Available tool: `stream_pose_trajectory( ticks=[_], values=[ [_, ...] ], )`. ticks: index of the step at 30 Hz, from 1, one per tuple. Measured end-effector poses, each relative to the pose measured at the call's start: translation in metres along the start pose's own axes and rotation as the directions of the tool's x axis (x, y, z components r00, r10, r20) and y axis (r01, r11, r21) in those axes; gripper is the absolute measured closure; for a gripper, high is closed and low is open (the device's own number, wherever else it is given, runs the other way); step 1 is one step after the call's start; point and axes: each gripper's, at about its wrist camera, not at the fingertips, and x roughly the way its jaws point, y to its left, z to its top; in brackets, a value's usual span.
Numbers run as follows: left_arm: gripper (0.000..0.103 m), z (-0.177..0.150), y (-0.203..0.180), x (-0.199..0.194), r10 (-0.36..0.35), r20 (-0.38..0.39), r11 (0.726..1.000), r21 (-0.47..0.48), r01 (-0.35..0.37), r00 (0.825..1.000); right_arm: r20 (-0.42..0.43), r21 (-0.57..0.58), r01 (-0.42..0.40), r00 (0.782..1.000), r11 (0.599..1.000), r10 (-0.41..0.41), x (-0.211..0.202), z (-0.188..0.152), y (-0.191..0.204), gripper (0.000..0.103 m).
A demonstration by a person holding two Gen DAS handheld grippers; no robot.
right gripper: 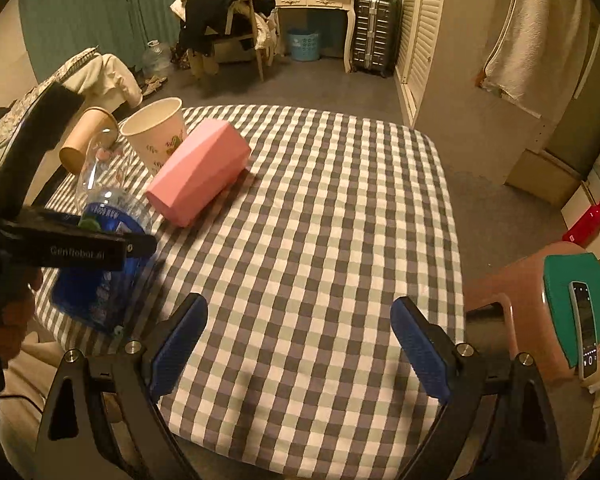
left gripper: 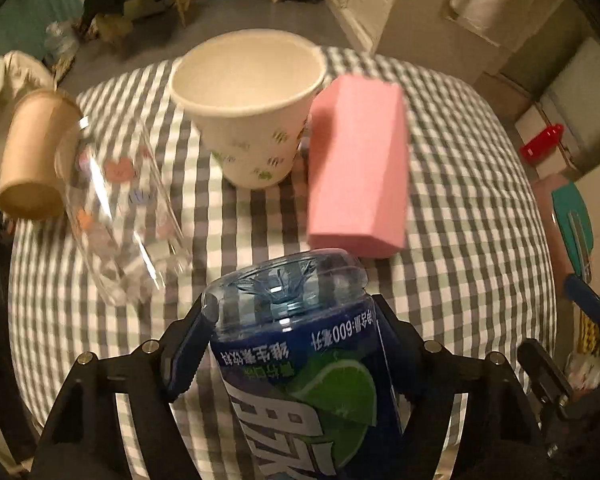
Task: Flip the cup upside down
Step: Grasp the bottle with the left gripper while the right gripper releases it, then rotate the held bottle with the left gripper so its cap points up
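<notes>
Blue label of plastic bottle (left gripper: 300,364): "600" within line of Chinese characters, printed upside down in left wrist view; large white characters below, cut off by frame edge

Black body of left gripper (right gripper: 82,254), right wrist view: "GenRobot.ai" in grey letters

Phone (right gripper: 586,330) screen markings: too small to read

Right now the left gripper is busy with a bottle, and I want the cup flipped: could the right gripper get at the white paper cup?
Probably yes: the right gripper is open, though the pink box crowds the white paper cup.
</notes>
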Motion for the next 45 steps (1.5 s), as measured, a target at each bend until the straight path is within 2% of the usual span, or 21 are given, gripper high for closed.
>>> stream_pose_trajectory(
  ticks=[4,6,8,10,11,13,14,16,17,20,21,23,24,28,30,33,38,40,42,45],
  values=[
    [0.027,-0.006,-0.005,-0.032,0.012,0.155,0.999,0.035,-0.018,0.988,0.003,0.009,-0.007,1.0,1.0,0.007,0.003,-0.001,0.002,0.01],
    [0.027,-0.017,-0.008,-0.047,0.045,0.284,0.998,0.026,-0.055,0.958,0.01,0.013,0.0,1.0,1.0,0.0,0.004,-0.002,0.002,0.01],
    [0.027,-0.035,-0.009,-0.062,0.071,0.428,0.997,0.004,-0.08,0.901,0.02,0.018,0.01,1.0,1.0,-0.011,0.003,-0.003,0.004,0.01],
    [0.027,-0.055,-0.012,-0.072,0.092,0.547,0.994,-0.007,-0.106,0.832,0.025,0.022,0.017,1.0,1.0,-0.018,0.002,-0.004,0.004,0.01],
    [0.027,-0.067,-0.014,-0.076,0.106,0.611,0.992,-0.015,-0.122,0.785,0.029,0.027,0.025,0.999,0.999,-0.025,0.002,-0.005,0.005,0.01],
    [0.027,-0.09,-0.017,-0.08,0.116,0.686,0.991,-0.026,-0.135,0.718,0.035,0.029,0.036,0.999,0.999,-0.037,0.002,-0.006,0.005,0.01],
    [0.027,-0.098,-0.018,-0.078,0.101,0.701,0.992,-0.021,-0.121,0.706,0.04,0.03,0.046,0.998,0.998,-0.047,0.001,-0.006,0.006,0.01],
    [0.027,-0.108,-0.019,-0.073,0.087,0.716,0.994,-0.016,-0.107,0.693,0.044,0.03,0.053,0.998,0.998,-0.054,0.001,-0.007,0.006,0.01],
    [0.027,-0.112,-0.019,-0.07,0.087,0.72,0.994,-0.017,-0.107,0.689,0.045,0.03,0.055,0.997,0.998,-0.056,0.001,-0.007,0.006,0.01],
    [0.027,-0.125,-0.017,-0.058,0.084,0.71,0.995,-0.021,-0.099,0.699,0.048,0.028,0.062,0.997,0.998,-0.063,-0.001,-0.01,0.008,0.01],
    [0.027,-0.133,-0.016,-0.058,0.086,0.729,0.995,-0.026,-0.098,0.679,0.049,0.026,0.062,0.997,0.998,-0.063,-0.001,-0.01,0.009,0.01],
    [0.025,-0.141,-0.013,-0.059,0.078,0.744,0.995,-0.02,-0.094,0.663,0.049,0.022,0.063,0.997,0.998,-0.064,-0.001,-0.011,0.01,0.01],
    [0.025,-0.144,-0.013,-0.058,0.074,0.741,0.995,-0.015,-0.094,0.667,0.048,0.021,0.065,0.997,0.998,-0.066,-0.001,-0.012,0.011,0.01],
    [0.022,-0.16,-0.009,-0.04,0.07,0.699,0.996,-0.009,-0.089,0.712,0.044,0.023,0.067,0.997,0.997,-0.068,0.0,-0.014,0.013,0.01],
    [0.022,-0.165,-0.011,-0.037,0.059,0.69,0.996,0.006,-0.087,0.721,0.047,0.019,0.067,0.997,0.998,-0.067,-0.001,-0.014,0.015,0.01],
    [0.022,-0.17,-0.019,-0.033,0.054,0.682,0.993,0.038,-0.109,0.729,0.052,0.01,0.066,0.996,0.998,-0.067,-0.003,-0.014,0.018,0.01],
    [0.022,-0.174,-0.02,-0.028,0.024,0.666,0.993,0.068,-0.092,0.746,0.052,0.001,0.065,0.997,0.998,-0.065,-0.004,-0.016,0.023,0.01],
    [0.018,-0.175,-0.02,-0.03,0.023,0.664,0.994,0.068,-0.091,0.748,0.049,-0.002,0.068,0.996,0.998,-0.068,-0.004,-0.017,0.025,0.01],
    [0.007,-0.176,-0.019,-0.034,0.027,0.666,0.994,0.059,-0.089,0.745,0.048,-0.002,0.07,0.996,0.998,-0.07,-0.004,-0.018,0.025,0.01],
    [0.007,-0.175,-0.017,-0.044,0.02,0.669,0.996,0.053,-0.074,0.743,0.045,0.002,0.071,0.996,0.997,-0.071,-0.004,-0.019,0.024,0.01]
  ],
)
